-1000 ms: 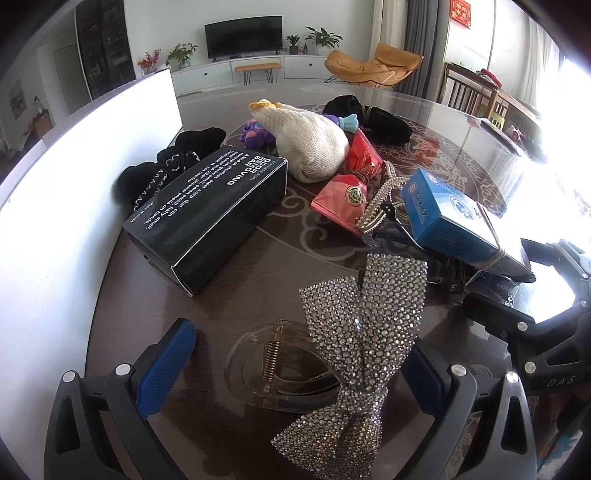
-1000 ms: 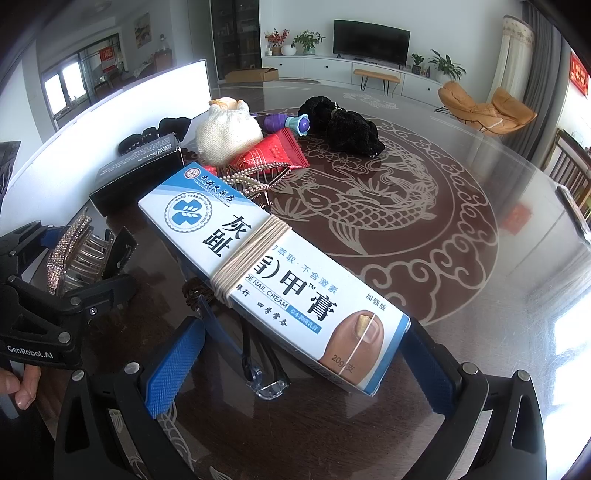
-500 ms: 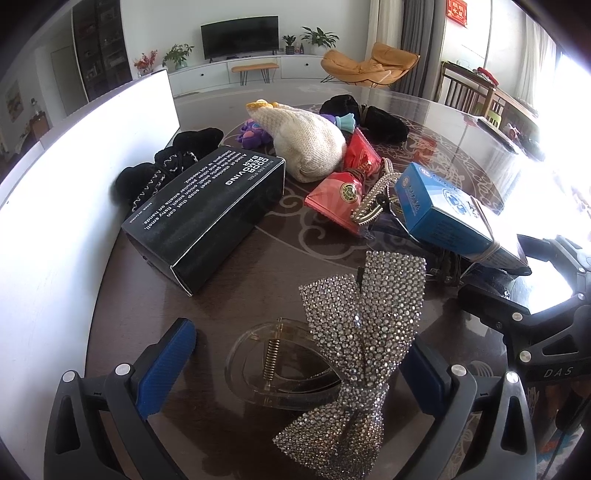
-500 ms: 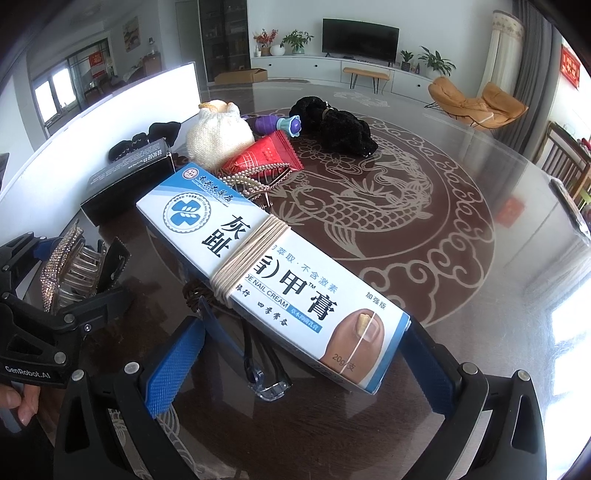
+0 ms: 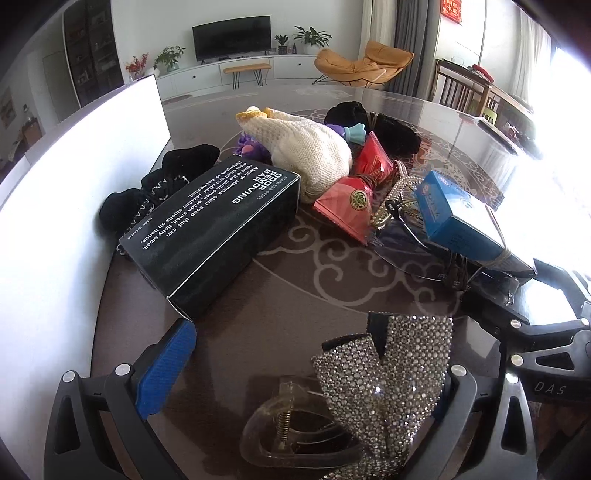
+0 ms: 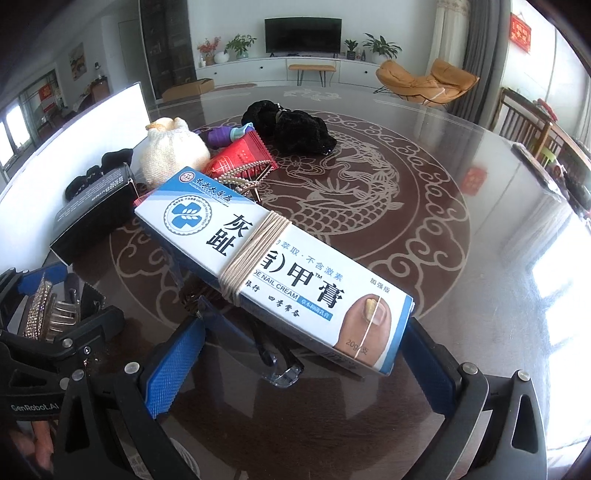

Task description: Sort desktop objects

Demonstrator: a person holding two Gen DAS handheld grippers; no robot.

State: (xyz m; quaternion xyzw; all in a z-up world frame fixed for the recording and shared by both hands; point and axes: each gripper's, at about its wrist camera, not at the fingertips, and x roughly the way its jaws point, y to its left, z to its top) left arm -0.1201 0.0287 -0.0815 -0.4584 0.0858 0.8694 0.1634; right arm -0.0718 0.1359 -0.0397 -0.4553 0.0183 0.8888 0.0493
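The left gripper (image 5: 310, 373), jaws wide, brackets a rhinestone bow hair clip (image 5: 384, 384) on the tabletop (image 5: 295, 295); only this view shows its clear claw and spring. The right gripper (image 6: 303, 350), jaws also wide, straddles a string-tied nail cream box (image 6: 273, 266) lying across glasses (image 6: 273, 354), its printed face readable only here.

A dark television (image 6: 303, 35) sits top centre on the far wall, above a long white cabinet (image 6: 273, 72); potted plants (image 6: 240, 46) stand on it to the left; an orange lounge chair (image 6: 428, 83) is at upper right; a white board (image 5: 74, 177) fills the left; wooden chairs (image 5: 461, 92) stand at upper right.
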